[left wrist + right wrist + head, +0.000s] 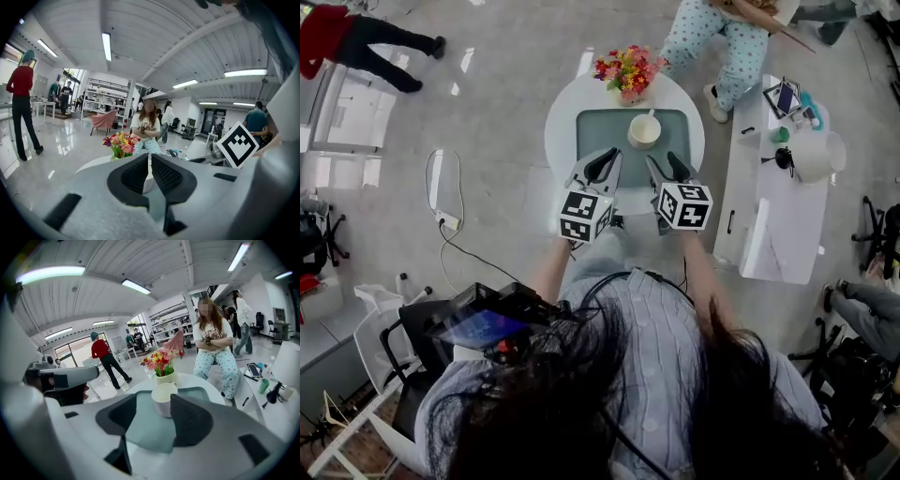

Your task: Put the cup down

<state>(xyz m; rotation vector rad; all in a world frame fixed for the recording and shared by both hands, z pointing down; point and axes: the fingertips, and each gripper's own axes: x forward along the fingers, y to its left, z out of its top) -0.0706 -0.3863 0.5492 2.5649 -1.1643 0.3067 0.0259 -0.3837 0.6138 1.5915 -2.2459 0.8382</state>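
Observation:
A cream cup stands upright on a green mat on the round white table. Both grippers hover side by side at the table's near edge, short of the cup. My right gripper is open; in the right gripper view its jaws stand apart with nothing between them, and the cup sits farther off on the mat. My left gripper is shut and empty; in the left gripper view its pads nearly meet, and only a sliver of the cup shows behind them.
A vase of bright flowers stands at the table's far edge, just behind the cup. A long white side table with small items is at the right. A seated person is beyond the table. A cable lies on the floor at left.

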